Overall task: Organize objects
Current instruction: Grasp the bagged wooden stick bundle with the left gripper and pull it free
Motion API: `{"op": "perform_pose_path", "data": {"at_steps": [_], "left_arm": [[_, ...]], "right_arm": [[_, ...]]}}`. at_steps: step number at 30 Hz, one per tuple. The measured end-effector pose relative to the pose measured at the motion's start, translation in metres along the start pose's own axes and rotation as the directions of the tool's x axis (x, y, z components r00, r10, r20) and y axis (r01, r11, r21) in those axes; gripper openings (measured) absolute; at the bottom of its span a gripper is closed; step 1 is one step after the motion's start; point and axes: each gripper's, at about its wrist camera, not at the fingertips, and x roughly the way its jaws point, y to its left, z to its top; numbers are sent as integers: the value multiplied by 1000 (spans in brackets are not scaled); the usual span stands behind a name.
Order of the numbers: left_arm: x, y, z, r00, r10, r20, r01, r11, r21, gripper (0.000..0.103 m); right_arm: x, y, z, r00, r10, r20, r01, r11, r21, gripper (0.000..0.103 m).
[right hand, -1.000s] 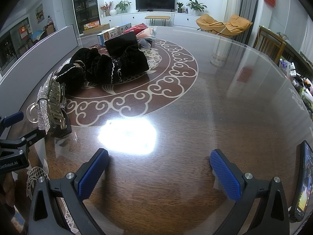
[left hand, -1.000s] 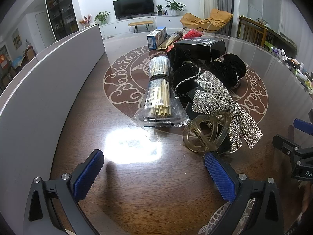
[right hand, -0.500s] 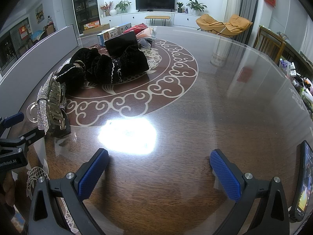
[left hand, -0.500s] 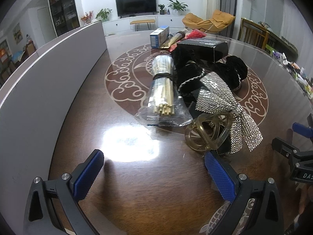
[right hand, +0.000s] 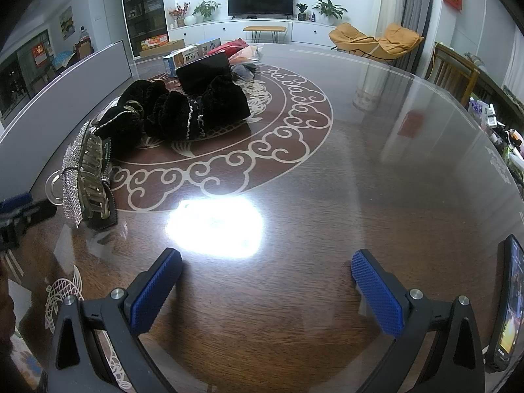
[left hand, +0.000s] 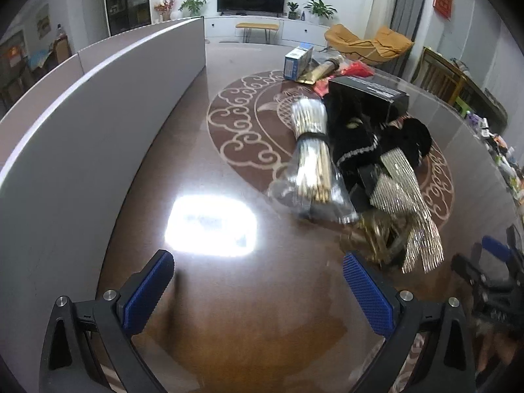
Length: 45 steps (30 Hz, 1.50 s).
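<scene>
My left gripper [left hand: 258, 275] is open and empty above the glass-topped table [left hand: 229, 294]. Ahead and to its right lie a clear bag of wooden sticks [left hand: 311, 163], a translucent hair claw [left hand: 373, 235], a rhinestone bow [left hand: 406, 196] and black velvet scrunchies [left hand: 357, 137] beside a black box [left hand: 370, 91]. My right gripper [right hand: 267, 271] is open and empty over bare table. In the right wrist view the bow and claw [right hand: 86, 177] sit at far left, with the scrunchies [right hand: 183, 108] behind.
A grey partition board [left hand: 82, 124] runs along the table's left side. A blue and white box [left hand: 298, 59] and red packets [left hand: 357, 68] lie at the far end. A phone [right hand: 511, 301] rests at the right edge. The right gripper's tip shows in the left wrist view [left hand: 491, 262].
My left gripper has swung left, so the pile of objects has shifted to the right of its view. The right gripper has stayed still.
</scene>
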Motion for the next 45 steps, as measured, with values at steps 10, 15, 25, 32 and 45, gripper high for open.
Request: {"op": "perform_pose_path", "data": {"at_steps": [10,15,25,32,45], "left_arm": [[-3,-75,21,999,-41,11,40,993,112,103],[-7,-43,27,1000,-26,3,26,997,68,103],[35,-15,51,990,-19,-138,41,987,156,103],[63,-20,78,985,-27,-169,53,987,152,103],[74,-24,101,993,-48,-110,67,981,182,75]], "right_arm": [[0,3,-1,1000,5,0,-5,1000,3,103],[-3,3,-2,1000,10,14,-10,1000,7,103],[-5,1,-2,1000,13,10,-13,1000,13,103],[-5,-1,-2,1000,14,10,-14,1000,12,103],[-7,-1,-3,1000,19,8,-19,1000,14,103]]}}
